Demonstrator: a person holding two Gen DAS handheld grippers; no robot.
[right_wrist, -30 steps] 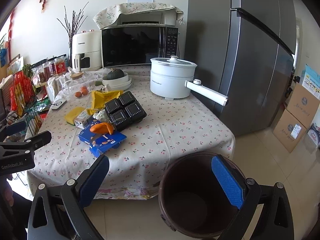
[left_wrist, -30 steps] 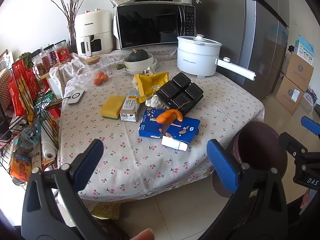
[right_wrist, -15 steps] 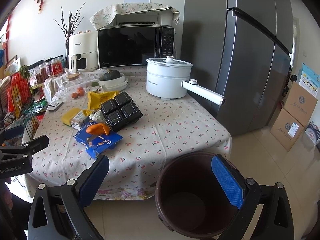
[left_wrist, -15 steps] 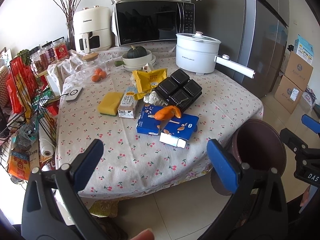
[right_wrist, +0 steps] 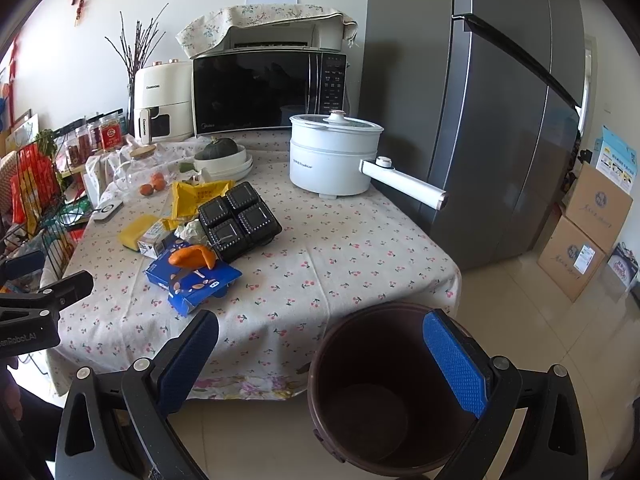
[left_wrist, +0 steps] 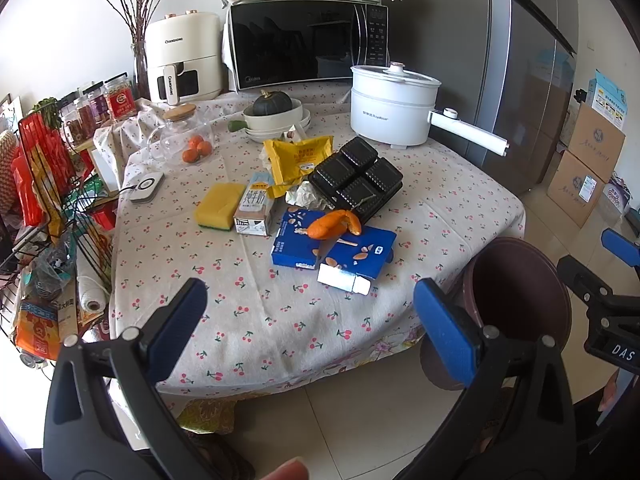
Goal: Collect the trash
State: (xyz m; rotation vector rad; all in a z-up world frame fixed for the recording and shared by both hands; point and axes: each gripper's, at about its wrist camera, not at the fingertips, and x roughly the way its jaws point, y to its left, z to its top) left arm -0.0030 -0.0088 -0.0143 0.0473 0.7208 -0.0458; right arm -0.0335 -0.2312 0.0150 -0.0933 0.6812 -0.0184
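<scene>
2 grippers, left gripper [left_wrist: 310, 310] and right gripper [right_wrist: 322, 354], level, jaws wide, seemingly empty.

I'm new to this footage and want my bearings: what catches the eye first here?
A cluster of litter mid-table: an orange peel lying on a blue box, with a black plastic tray just behind. A brown bin stands on the floor by the table's corner, and both the left gripper and right gripper are open and hold nothing.
</scene>
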